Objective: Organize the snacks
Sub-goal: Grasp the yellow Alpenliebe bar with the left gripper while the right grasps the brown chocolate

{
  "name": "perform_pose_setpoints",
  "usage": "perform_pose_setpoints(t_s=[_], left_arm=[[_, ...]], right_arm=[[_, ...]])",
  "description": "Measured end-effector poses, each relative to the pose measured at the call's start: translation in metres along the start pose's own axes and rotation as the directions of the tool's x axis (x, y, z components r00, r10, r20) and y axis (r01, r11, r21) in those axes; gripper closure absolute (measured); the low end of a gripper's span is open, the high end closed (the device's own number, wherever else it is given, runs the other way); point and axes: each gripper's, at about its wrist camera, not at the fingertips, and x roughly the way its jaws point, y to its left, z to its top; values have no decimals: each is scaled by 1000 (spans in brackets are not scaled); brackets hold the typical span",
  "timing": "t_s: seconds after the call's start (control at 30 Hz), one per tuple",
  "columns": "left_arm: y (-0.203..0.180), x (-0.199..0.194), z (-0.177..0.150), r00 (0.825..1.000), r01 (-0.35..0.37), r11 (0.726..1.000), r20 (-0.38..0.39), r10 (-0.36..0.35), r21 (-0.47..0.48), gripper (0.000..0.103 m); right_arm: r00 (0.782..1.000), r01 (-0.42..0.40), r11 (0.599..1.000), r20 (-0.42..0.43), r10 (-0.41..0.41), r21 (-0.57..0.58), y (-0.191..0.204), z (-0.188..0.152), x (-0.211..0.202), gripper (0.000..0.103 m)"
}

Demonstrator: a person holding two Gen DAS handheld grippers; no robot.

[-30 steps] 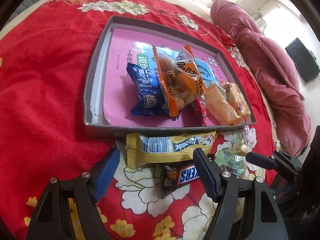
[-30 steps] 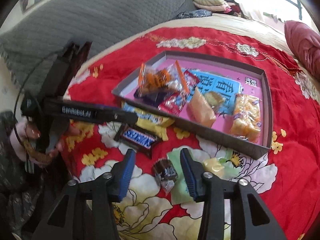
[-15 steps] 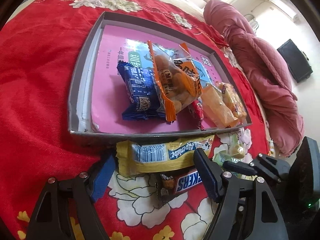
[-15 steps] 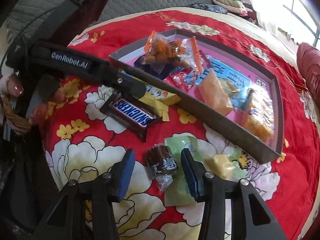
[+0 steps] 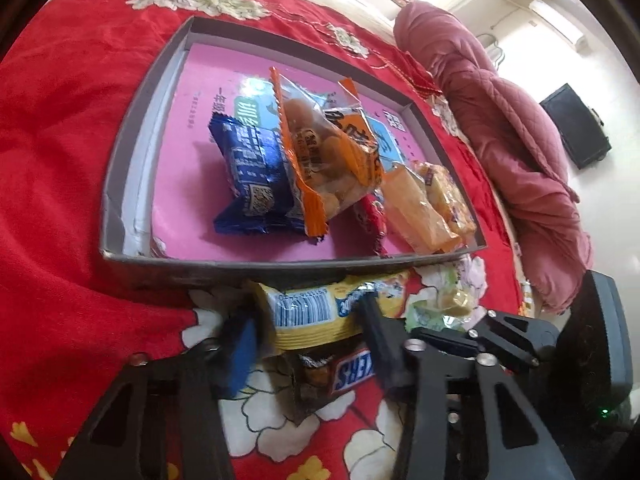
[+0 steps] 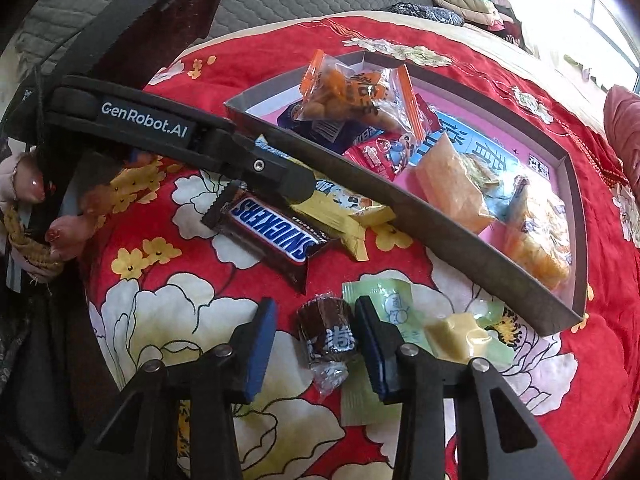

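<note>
Left gripper (image 5: 306, 330) has just been closing and now pinches the yellow snack pack (image 5: 316, 312), right below the tray (image 5: 280, 266). Right gripper (image 6: 316, 334) has been closing too; the brown candy (image 6: 326, 330) sits between its fingers, apparently not squeezed.

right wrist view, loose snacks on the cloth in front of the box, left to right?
Snickers bar → brown candy, between the right hand-held gripper fingers → green packet → pale yellow candy. The yellow wafer pack is left out: it overlaps the Snickers.
</note>
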Motion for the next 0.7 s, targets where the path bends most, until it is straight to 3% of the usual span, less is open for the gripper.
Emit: perform_pose_setpoints(t_s=[0.33, 0.53, 0.7], left_arm=[[-12, -14, -6, 1000, 19, 1000, 19, -19, 2, 73], [-25, -28, -10, 999, 12, 1000, 39, -13, 26, 76], [-33, -42, -9, 998, 12, 1000, 69, -14, 28, 76]], right_arm=[[1000, -30, 998, 7, 30, 63, -13, 0, -3, 73], [999, -46, 995, 14, 45, 85, -15, -2, -10, 74], [994, -80, 986, 84, 68, 143, -25, -2, -28, 74]])
